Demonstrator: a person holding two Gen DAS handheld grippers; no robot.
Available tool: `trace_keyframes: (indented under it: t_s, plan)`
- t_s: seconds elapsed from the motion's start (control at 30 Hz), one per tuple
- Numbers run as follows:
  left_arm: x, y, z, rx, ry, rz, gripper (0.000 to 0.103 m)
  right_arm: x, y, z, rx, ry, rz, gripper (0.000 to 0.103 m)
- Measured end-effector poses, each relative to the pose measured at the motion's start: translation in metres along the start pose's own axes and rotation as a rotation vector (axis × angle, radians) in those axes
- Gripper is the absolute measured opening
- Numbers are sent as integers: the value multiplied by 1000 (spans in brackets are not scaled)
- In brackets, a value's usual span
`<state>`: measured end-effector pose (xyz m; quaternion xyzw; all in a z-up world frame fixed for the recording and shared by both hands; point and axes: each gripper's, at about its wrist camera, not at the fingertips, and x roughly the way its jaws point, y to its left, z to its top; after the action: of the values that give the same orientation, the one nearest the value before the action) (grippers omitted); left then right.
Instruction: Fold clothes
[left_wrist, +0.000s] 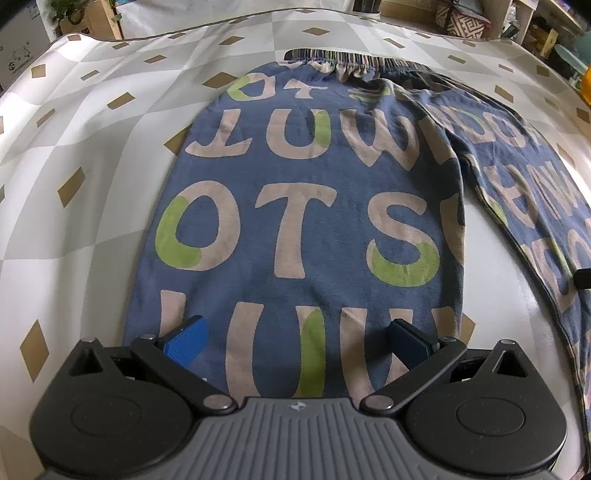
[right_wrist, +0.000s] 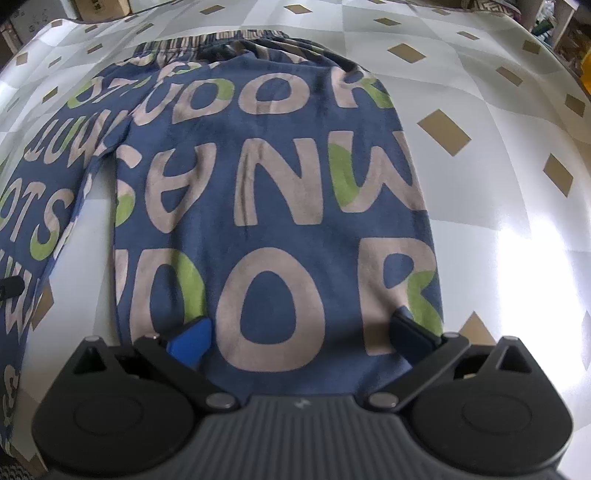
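Pants (left_wrist: 295, 206) lie flat on the checked table cover (left_wrist: 92, 147), legs running away from us toward the waistband (far end). We have the left gripper (left_wrist: 295, 338) over one cuff, the right gripper (right_wrist: 299, 338) over the other; both jaws spread wide, pinching nothing.

The trousers (left_wrist: 303, 206) are dull blue, printed all over with large beige letters, and some letters have light green parts. Their waistband (left_wrist: 343, 61), at the far end of the trousers, has thin stripes of dark blue and beige. Under the trousers, the table cover (right_wrist: 491, 122) shows a pattern of white and pale grey squares with small brown diamonds. Each gripper has one bright blue pad (right_wrist: 192, 341) and one dark navy pad (right_wrist: 410, 339) on a black and grey body.
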<state>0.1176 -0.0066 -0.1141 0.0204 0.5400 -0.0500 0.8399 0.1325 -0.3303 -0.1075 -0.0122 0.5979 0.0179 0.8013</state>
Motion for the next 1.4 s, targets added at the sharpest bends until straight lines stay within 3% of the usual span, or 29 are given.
trace_keyframes:
  t_s: [0.2, 0.37, 0.63, 0.97, 1.23, 1.4]
  plan:
    - [0, -3, 4, -18, 23, 10, 103, -1, -2, 4, 38, 23, 9, 101]
    - [3, -8, 14, -57, 41, -12, 103, -6, -3, 13, 102, -8, 82, 99]
    - [18, -19, 42, -96, 16, 24, 103, -3, 17, 42, 66, -78, 45, 99]
    - [28, -24, 57, -110, 9, 48, 103, 17, 25, 50, 53, -43, 25, 99]
    - [30, -17, 69, -154, -6, 35, 103, 8, 8, 57, 176, -116, 80, 99]
    - [36, -14, 85, -169, -6, 50, 103, 9, 12, 69, 193, -128, 50, 98]
